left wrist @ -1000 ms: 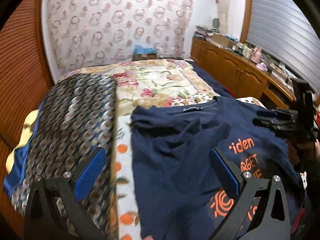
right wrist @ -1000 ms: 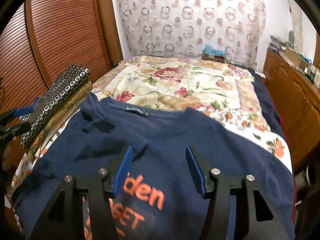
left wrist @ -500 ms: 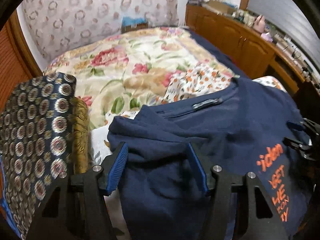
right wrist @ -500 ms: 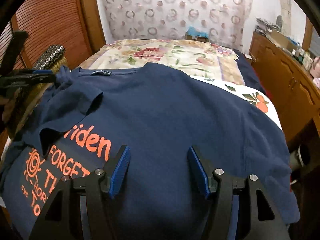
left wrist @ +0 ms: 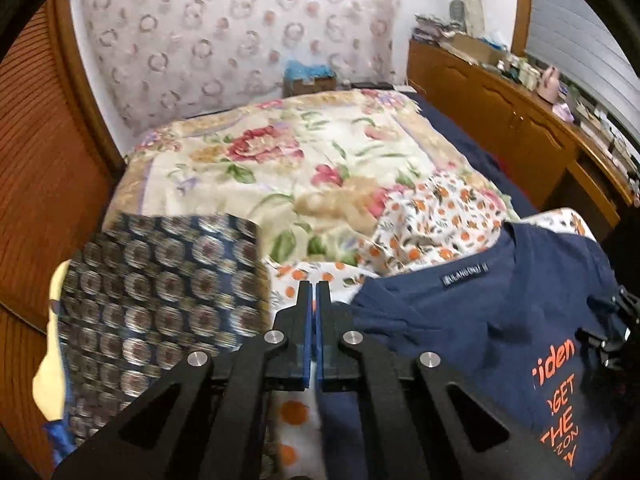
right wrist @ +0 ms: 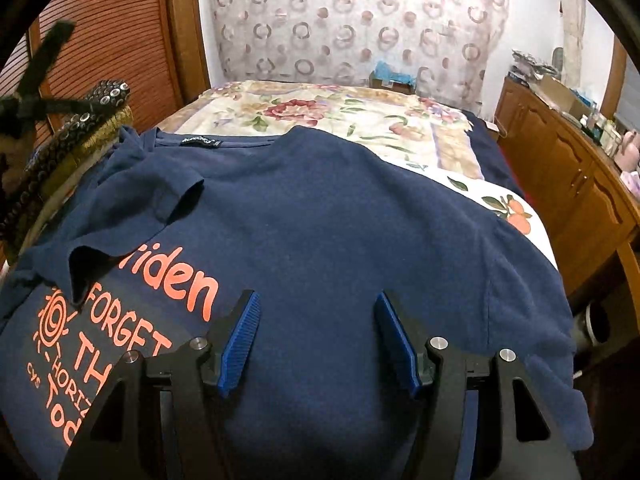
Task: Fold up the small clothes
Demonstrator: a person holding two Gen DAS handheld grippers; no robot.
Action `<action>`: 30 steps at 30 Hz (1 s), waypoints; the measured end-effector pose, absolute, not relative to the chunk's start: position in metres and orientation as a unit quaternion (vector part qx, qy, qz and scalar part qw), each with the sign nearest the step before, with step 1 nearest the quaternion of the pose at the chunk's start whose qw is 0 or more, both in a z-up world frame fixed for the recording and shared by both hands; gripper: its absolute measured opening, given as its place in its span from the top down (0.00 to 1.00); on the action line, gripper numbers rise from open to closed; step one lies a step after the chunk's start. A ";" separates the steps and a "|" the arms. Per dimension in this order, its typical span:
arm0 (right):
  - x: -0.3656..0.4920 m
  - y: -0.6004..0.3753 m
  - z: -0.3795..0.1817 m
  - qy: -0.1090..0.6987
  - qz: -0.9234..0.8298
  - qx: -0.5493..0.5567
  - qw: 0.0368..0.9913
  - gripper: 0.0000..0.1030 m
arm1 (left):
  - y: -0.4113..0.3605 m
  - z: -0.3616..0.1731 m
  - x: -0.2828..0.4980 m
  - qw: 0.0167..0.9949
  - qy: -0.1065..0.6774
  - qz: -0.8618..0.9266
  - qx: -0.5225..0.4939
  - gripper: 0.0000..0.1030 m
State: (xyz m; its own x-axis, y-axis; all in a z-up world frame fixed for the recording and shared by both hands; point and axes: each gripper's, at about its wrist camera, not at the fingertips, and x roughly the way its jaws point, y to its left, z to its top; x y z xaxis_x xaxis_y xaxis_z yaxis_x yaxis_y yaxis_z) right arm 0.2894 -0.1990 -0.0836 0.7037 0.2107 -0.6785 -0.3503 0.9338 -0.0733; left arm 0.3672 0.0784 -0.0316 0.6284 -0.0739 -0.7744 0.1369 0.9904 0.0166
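Observation:
A navy T-shirt [right wrist: 328, 216] with orange lettering lies spread on the bed; it also shows in the left wrist view [left wrist: 500, 320]. Its left sleeve [right wrist: 160, 184] is folded in over the chest. My left gripper [left wrist: 313, 292] is shut at the shirt's left edge; dark blue cloth runs under the fingers, and whether they pinch it is unclear. My right gripper [right wrist: 318, 320] is open and empty above the shirt's lower middle. The left gripper [right wrist: 36, 96] shows blurred at far left in the right wrist view.
A stack of folded patterned cloths [left wrist: 160, 304] lies left of the shirt. The floral bedspread [left wrist: 304, 168] stretches behind. A wooden louvred wall [right wrist: 100, 40] is left, a cluttered wooden cabinet [right wrist: 580, 152] right.
My left gripper has closed and swung left to the shirt's left edge. My right gripper has stayed open over the shirt, moved slightly closer.

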 end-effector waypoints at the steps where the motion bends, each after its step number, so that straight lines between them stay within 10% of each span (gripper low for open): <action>1: 0.289 -0.199 -0.083 0.353 0.153 -0.099 0.918 0.39 | 0.080 -0.029 0.365 0.903 0.423 -0.062 0.038 0.98; 4: 0.289 -0.200 -0.083 0.353 0.153 -0.099 0.918 0.39 | 0.076 -0.030 0.362 0.901 0.425 -0.085 0.035 0.94; 7: 0.288 -0.200 -0.082 0.353 0.153 -0.100 0.918 0.39 | 0.064 -0.041 0.362 0.889 0.443 -0.106 0.041 0.53; 10: 0.288 -0.200 -0.082 0.353 0.153 -0.100 0.918 0.39 | 0.050 -0.057 0.363 0.876 0.464 -0.128 0.046 0.45; 17: 0.288 -0.200 -0.082 0.353 0.153 -0.099 0.918 0.39 | 0.030 -0.100 0.373 0.845 0.517 -0.134 0.034 0.46; 21: 0.288 -0.200 -0.082 0.353 0.153 -0.099 0.918 0.39 | 0.030 -0.098 0.371 0.846 0.511 -0.145 0.029 0.92; 30: 0.287 -0.201 -0.081 0.353 0.154 -0.099 0.918 0.39 | 0.068 -0.041 0.365 0.893 0.441 -0.082 0.042 0.94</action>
State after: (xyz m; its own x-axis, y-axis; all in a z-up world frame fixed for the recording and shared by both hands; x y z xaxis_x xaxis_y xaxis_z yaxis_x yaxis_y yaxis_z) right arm 0.2870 -0.2010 -0.0813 0.7033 0.2124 -0.6784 -0.3517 0.9333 -0.0724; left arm 0.3652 0.0680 -0.0415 0.5969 -0.1090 -0.7949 0.1832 0.9831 0.0028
